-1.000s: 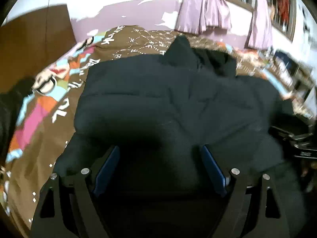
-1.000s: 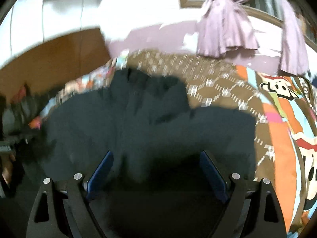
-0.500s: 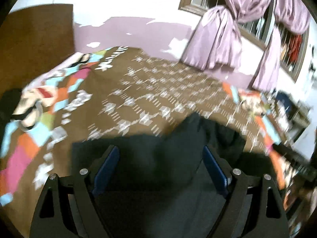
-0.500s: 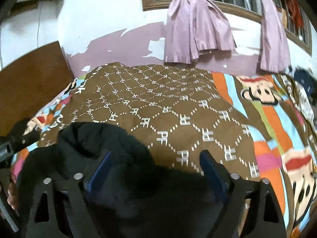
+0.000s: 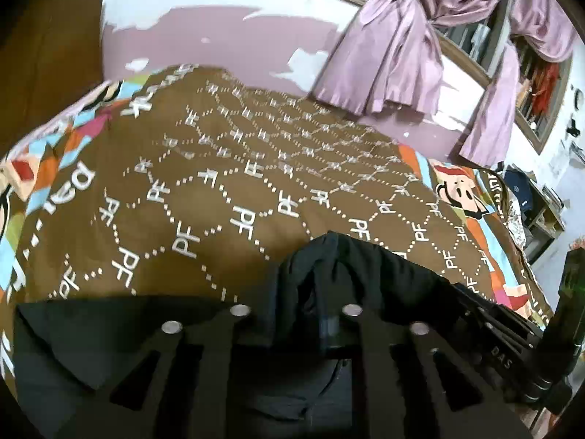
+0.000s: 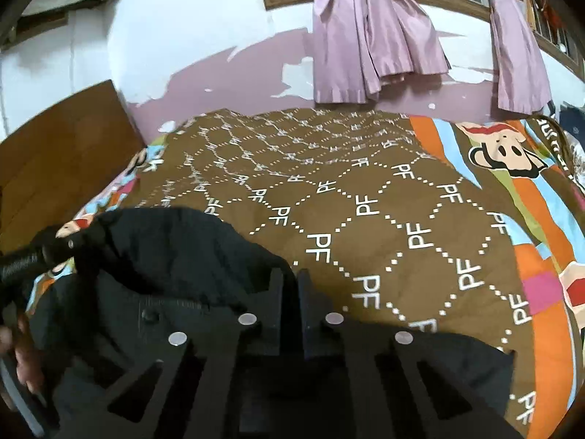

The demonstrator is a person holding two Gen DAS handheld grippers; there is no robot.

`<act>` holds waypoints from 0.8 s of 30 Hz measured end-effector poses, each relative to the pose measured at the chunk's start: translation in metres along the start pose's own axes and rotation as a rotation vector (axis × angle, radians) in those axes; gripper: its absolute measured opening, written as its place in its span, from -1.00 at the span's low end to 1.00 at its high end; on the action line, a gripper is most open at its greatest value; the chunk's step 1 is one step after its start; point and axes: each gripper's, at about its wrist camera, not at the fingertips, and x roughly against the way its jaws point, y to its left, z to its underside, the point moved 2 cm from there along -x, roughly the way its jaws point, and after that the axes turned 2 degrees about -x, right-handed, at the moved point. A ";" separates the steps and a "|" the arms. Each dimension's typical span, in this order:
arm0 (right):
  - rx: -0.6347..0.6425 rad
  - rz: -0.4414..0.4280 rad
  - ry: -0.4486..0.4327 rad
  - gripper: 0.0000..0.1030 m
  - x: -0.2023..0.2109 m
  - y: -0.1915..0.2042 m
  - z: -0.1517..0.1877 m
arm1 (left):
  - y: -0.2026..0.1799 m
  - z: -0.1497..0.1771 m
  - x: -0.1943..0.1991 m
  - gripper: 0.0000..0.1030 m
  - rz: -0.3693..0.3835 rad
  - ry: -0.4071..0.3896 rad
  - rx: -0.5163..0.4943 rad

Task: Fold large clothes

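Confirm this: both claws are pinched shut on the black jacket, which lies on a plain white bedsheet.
Wrong on the bedding. The left claw and right claw are shut on the black jacket, but the right wrist view shows it on a brown bedspread printed with PF and cartoon monkeys.

One black jacket [image 6: 190, 256]; one bedspread [image 6: 402, 219]; two curtains [image 6: 369, 36]; two grippers, left [image 5: 292, 314] and right [image 6: 289, 292]; one headboard [image 6: 55, 146].
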 end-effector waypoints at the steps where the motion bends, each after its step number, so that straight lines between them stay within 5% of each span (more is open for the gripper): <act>1: 0.017 0.004 0.006 -0.89 0.007 -0.002 0.002 | 0.001 0.000 0.004 -0.87 0.012 -0.010 0.005; 4: 0.057 -0.007 0.029 -0.90 0.024 -0.008 0.009 | 0.014 -0.001 0.027 -0.89 0.056 -0.033 0.028; 9: 0.189 0.008 0.075 -0.91 0.030 0.003 0.036 | 0.024 0.017 0.063 -0.91 0.123 -0.069 -0.117; 16: 0.218 0.008 0.179 -0.91 -0.005 0.005 0.078 | 0.042 0.065 0.057 -0.92 0.195 0.019 -0.165; 20: 0.224 0.024 0.219 -0.91 -0.014 0.006 0.082 | 0.039 0.077 0.038 -0.93 0.132 0.082 -0.195; 24: 0.228 0.028 0.208 -0.90 -0.010 0.006 0.085 | 0.023 0.089 0.023 -0.93 0.015 0.167 -0.342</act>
